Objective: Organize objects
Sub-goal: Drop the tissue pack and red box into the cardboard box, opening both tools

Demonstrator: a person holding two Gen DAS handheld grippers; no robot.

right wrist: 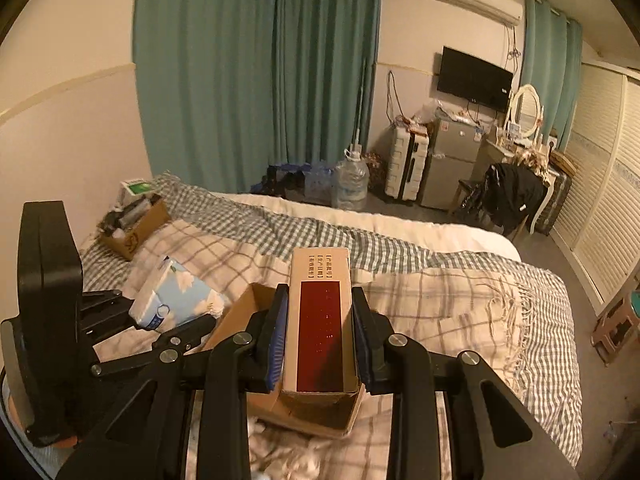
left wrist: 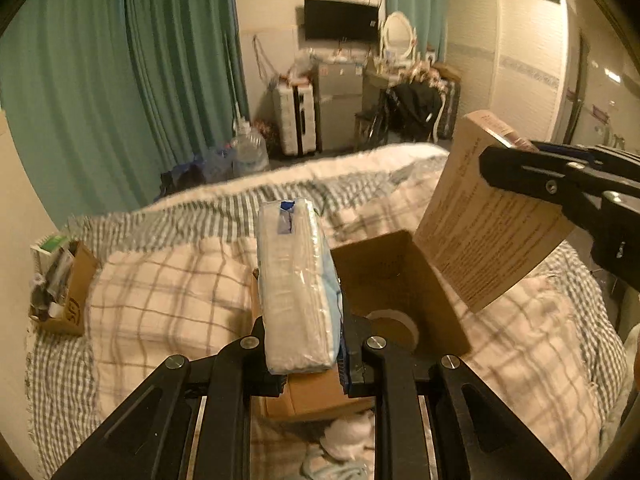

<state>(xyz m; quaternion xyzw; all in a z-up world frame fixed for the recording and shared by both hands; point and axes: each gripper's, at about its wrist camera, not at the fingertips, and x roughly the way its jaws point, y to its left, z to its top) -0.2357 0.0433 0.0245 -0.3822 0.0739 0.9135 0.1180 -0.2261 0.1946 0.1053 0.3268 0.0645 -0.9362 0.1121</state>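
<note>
The open cardboard box (left wrist: pixel 394 280) is lying on the plaid blanket (left wrist: pixel 160 292), its mouth facing up and partly unblocked. A tape roll (left wrist: pixel 394 326) is taking up its near floor. The tissue pack (left wrist: pixel 298 288) is crowding the box's left rim, and the tall carton (left wrist: pixel 486 216) is hanging over its right rim. Bare blanket is stretching wide to the right. Far left, a filled small box (right wrist: pixel 134 224) is occupying the bed's corner.
</note>
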